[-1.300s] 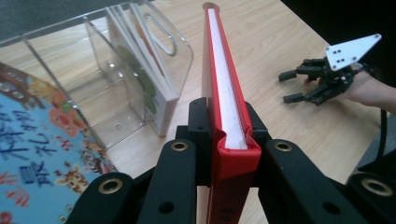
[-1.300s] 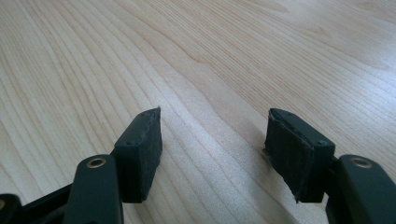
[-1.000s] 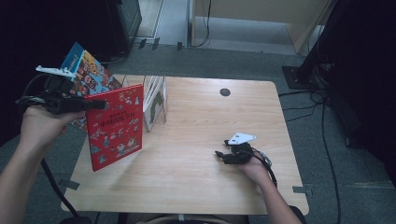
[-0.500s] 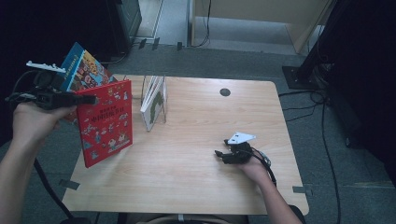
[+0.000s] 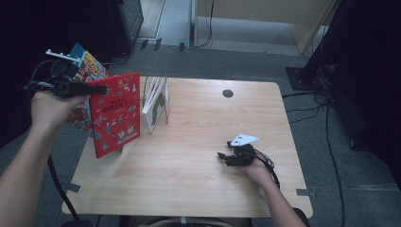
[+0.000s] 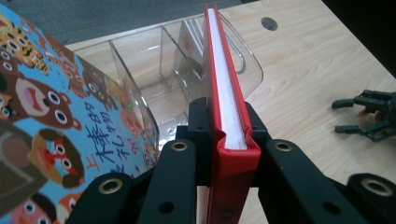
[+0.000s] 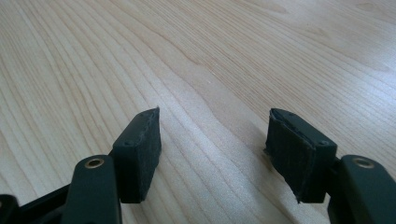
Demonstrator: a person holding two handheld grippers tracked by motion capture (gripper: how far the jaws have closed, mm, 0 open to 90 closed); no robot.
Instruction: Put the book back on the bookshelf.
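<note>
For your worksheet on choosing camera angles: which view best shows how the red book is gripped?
The left gripper view: its tongs press on both covers of the red book, seen edge-on above the clear rack. The high view shows the book's front cover, lifted at the table's left edge. The right gripper view looks at bare table.

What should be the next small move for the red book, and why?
Probably keep carrying the red book sideways, away from the clear organizer. The left claw is shut on its top edge, the book hangs free above the table, and the right claw rests open.
</note>
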